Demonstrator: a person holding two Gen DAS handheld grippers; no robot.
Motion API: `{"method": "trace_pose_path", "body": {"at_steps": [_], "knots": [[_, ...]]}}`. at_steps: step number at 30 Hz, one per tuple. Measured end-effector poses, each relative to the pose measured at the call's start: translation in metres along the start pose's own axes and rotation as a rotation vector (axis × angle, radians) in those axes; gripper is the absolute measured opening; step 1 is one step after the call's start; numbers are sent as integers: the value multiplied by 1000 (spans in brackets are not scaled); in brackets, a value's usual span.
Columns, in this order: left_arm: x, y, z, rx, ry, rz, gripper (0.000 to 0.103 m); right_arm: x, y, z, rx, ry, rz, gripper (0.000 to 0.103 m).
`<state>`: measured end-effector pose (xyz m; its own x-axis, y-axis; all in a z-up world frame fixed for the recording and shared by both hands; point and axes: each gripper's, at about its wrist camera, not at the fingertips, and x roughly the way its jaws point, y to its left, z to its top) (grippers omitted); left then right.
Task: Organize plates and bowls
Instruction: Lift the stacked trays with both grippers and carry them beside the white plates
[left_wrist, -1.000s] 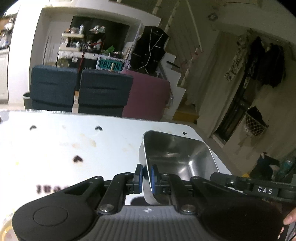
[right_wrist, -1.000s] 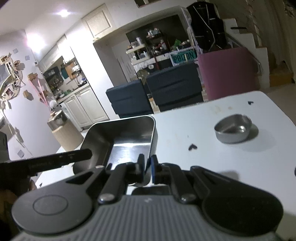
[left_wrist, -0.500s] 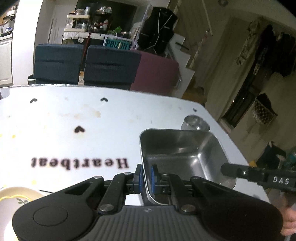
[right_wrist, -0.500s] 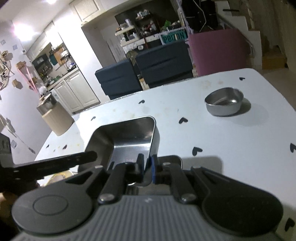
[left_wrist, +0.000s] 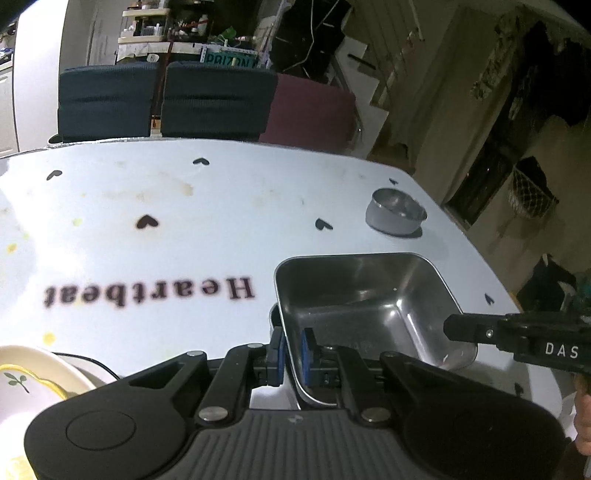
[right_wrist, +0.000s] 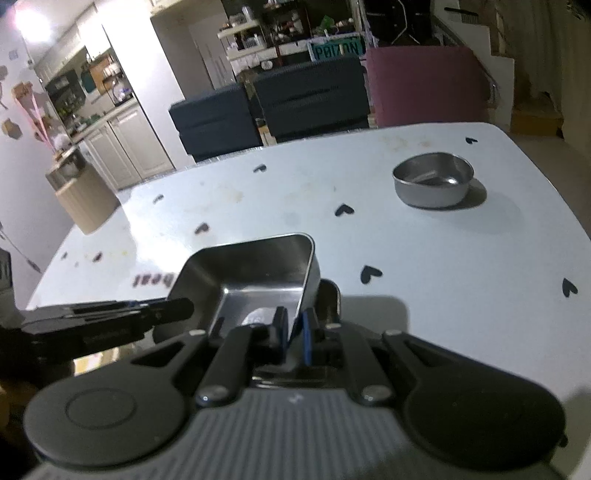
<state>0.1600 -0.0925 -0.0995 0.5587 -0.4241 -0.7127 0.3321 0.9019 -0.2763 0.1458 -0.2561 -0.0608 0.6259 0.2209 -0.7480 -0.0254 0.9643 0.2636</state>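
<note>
A rectangular steel tray hangs low over the white table, held from both sides. My left gripper is shut on the tray's near-left rim. My right gripper is shut on the opposite rim of the same tray; its black finger shows at the right of the left wrist view. A small round steel bowl stands on the table beyond the tray, toward the far right corner; it is the bowl in the right wrist view too.
A cream plate with a yellow rim and leaf print lies at the near left. Two dark blue chairs and a maroon one stand behind the table's far edge. The table's right edge is close to the tray.
Both grippers have come down with the tray and tipped downward, so the tray now sits near the tabletop. The round bowl and the plate have come into the left view.
</note>
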Motion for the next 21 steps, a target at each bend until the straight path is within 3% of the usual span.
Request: {"method": "trace_pose_path", "body": {"at_steps": [21], "knots": [[12,-2,-6,11,31,12,9,12,0,0,-46,66,-58,10]]}}
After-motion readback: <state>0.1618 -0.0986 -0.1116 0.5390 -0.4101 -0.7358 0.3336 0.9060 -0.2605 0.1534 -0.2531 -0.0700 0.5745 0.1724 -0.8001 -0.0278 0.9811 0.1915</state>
